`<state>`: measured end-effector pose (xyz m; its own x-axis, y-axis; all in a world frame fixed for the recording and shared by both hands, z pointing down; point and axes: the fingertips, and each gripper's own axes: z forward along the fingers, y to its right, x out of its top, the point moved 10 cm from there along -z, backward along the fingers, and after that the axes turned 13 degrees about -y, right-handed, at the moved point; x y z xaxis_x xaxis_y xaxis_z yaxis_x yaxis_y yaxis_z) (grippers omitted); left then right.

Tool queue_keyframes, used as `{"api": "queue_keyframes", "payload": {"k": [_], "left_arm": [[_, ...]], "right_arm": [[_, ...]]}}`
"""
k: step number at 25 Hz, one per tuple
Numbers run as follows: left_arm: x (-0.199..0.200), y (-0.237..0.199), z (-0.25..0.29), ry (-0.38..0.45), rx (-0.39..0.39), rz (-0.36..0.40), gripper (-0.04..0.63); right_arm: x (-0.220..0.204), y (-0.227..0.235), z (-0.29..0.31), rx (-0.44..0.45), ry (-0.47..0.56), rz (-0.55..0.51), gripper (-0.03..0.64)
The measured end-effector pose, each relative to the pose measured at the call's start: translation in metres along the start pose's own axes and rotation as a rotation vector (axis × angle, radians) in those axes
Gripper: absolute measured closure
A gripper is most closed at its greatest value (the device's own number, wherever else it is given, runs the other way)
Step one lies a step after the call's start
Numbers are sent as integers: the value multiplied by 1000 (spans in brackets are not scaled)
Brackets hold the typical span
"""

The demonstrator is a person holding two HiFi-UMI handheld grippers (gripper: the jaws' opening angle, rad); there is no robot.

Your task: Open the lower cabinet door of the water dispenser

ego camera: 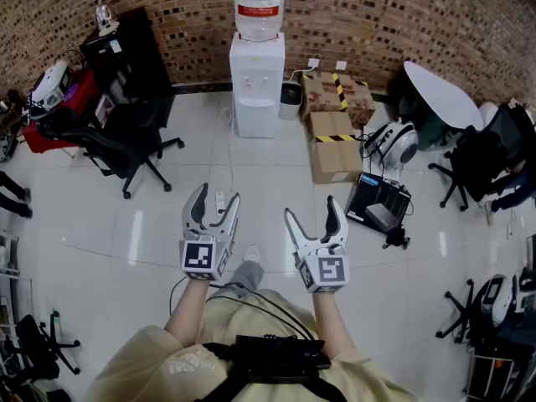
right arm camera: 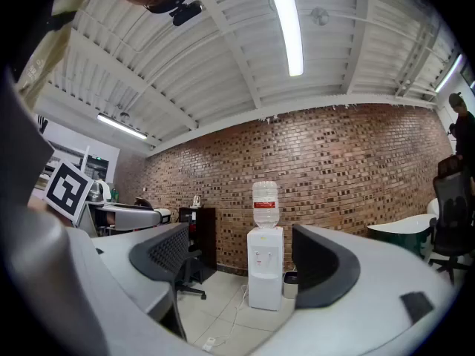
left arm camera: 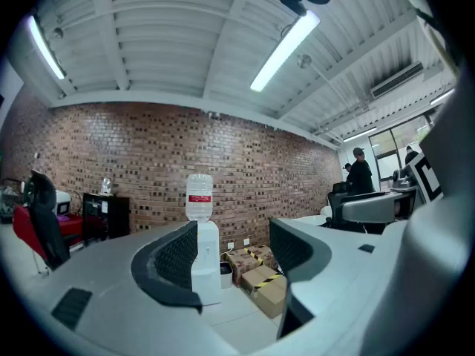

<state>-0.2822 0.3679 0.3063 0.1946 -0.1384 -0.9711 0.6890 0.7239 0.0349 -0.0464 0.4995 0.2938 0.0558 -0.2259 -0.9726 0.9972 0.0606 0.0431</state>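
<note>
The white water dispenser (ego camera: 257,82) stands against the brick wall, far ahead of me, with a clear bottle (ego camera: 259,2) on top. Its lower cabinet door (ego camera: 255,117) looks closed. My left gripper (ego camera: 216,198) and right gripper (ego camera: 311,209) are held level side by side well short of it, both open with nothing between the jaws. In the left gripper view the dispenser (left arm camera: 209,262) is partly hidden behind the left jaw of that gripper (left arm camera: 234,254). Seen from the right gripper (right arm camera: 241,262), the dispenser (right arm camera: 265,269) shows whole between the jaws, far off.
Cardboard boxes (ego camera: 333,132) and a small bin (ego camera: 291,97) stand right of the dispenser. A black office chair (ego camera: 126,145) and a black cabinet (ego camera: 126,53) are at the left. A power strip (ego camera: 220,199) with its cord lies on the tiled floor. A white table (ego camera: 444,95) is at right.
</note>
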Motion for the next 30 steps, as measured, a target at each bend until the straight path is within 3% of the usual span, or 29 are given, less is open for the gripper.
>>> {"api": "queue_keyframes", "payload": {"k": [10,17,20,25,30], "left_arm": [[12,-74,114,-34,-22,-48,307],[9,-106,176,-84,-48,-56,307],[4,-110,204,-124,-55,-62,307],[-4,-121,274,-160,0,-72,307],[-8,-123,362,-197,32,-145,307]], "right_arm": [[17,18,150,46,-57,-29,173],[14,38,220,57,-109,-53,173],[6,64,252,64,-139,-36,173],[-13,130,339,128,-197,-50,173],[-46,206,443,187,-301,-64,173]]}}
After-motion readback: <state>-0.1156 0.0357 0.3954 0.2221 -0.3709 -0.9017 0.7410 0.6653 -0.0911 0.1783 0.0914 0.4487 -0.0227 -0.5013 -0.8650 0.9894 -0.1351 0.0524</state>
